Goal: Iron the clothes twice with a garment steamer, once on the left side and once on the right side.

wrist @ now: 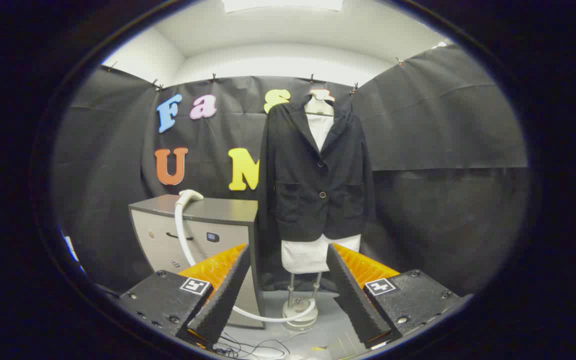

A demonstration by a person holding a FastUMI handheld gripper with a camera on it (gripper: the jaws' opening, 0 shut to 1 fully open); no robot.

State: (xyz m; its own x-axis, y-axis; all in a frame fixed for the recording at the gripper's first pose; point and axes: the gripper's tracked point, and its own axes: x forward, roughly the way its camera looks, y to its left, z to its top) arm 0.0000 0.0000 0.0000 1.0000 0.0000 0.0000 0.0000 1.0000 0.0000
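A black blazer hangs on a white mannequin torso that stands on a metal stand, well beyond my fingers. The steamer head is white and lies on top of a grey cabinet to the left of the blazer. Its white hose drops down the cabinet front and curves along the floor to the mannequin's base. My gripper is open, its two fingers spread wide with nothing between them, far short of the steamer and the blazer.
Black cloth walls close the booth on all sides. Thin cables lie on the grey floor just below my fingers. Open floor lies between me and the mannequin stand.
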